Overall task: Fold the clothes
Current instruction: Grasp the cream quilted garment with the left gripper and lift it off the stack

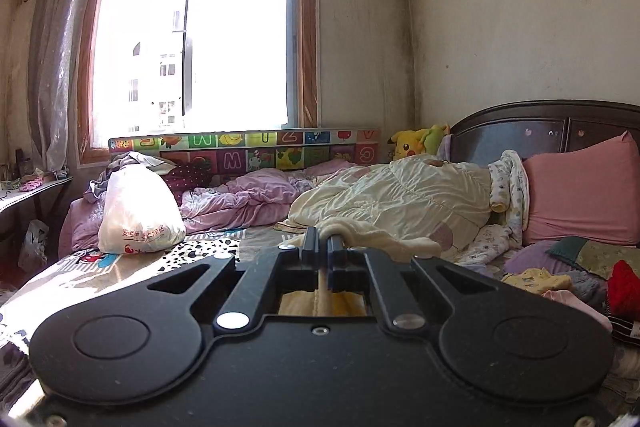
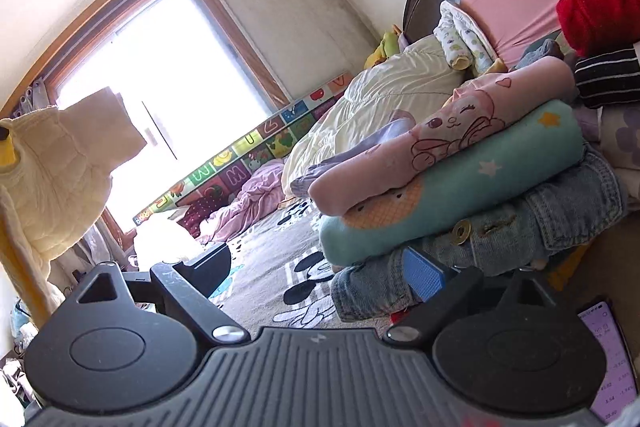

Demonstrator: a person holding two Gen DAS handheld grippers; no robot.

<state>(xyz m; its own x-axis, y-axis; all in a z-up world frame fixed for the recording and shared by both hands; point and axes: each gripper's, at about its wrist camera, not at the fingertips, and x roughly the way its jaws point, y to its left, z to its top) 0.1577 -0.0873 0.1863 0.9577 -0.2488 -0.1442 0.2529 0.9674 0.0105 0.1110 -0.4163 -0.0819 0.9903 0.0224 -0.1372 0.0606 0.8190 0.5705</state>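
My left gripper is shut on a cream fleece garment, whose fabric runs between the fingers and drapes to the right over the bed. The same cream garment hangs lifted in the air at the left of the right wrist view. My right gripper is open and empty, low over the cartoon-print bedsheet, with its blue-padded finger against a stack of folded clothes: jeans at the bottom, a teal piece, a pink piece on top.
A cream duvet and pink pillow lie by the dark headboard. A full white plastic bag and purple bedding sit at the bed's far side. Loose clothes pile at the right. A phone lies near the right gripper.
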